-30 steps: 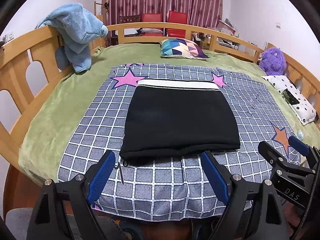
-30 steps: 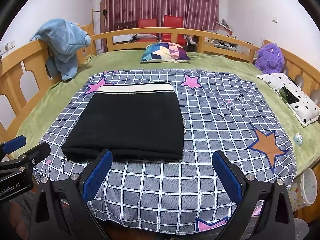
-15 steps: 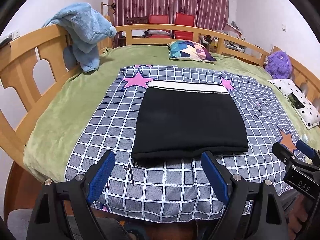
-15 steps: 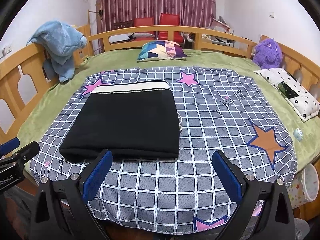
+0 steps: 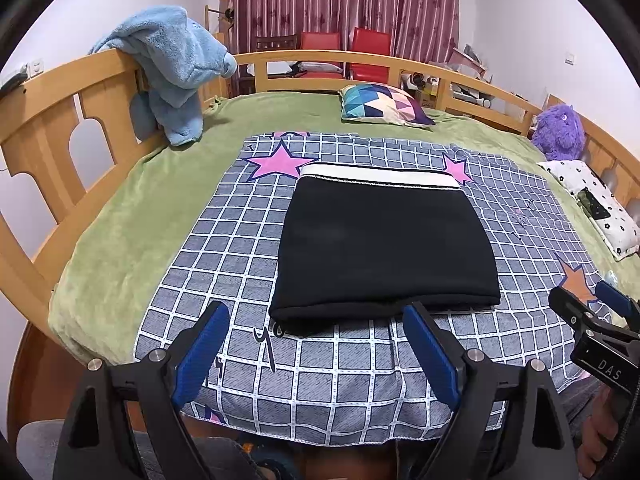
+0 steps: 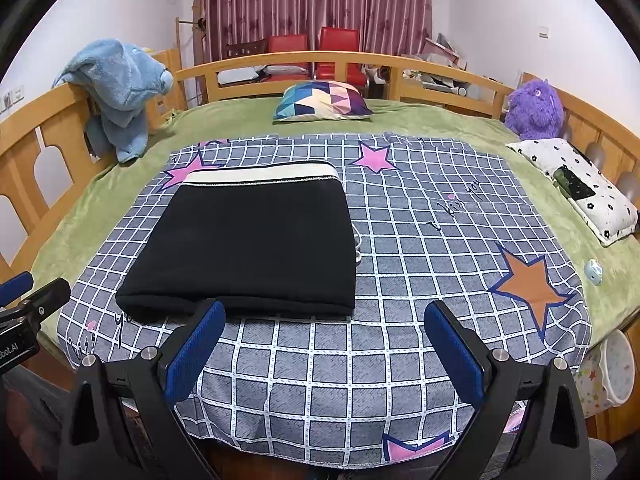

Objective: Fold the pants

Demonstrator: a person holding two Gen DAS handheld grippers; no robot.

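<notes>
The black pants [image 5: 384, 244] lie folded into a flat rectangle on the grey checked sheet [image 5: 224, 248], with the white waistband at the far edge. They also show in the right wrist view [image 6: 248, 244]. My left gripper [image 5: 316, 344] is open and empty, just short of the pants' near edge. My right gripper [image 6: 326, 344] is open and empty, over the sheet near the pants' near right corner. Each gripper shows at the edge of the other's view.
The sheet lies on a green blanket [image 5: 120, 220] on a bed with wooden rails [image 5: 44, 120]. A blue plush blanket [image 5: 172, 68] hangs on the left rail. A colourful pillow [image 6: 324, 102], a purple plush toy [image 6: 534, 110] and a white flowered pillow [image 6: 576, 184] lie at the back and right.
Both grippers have drawn back a little from the bed and shifted slightly. The pants lie as before. Both grippers stay open.
</notes>
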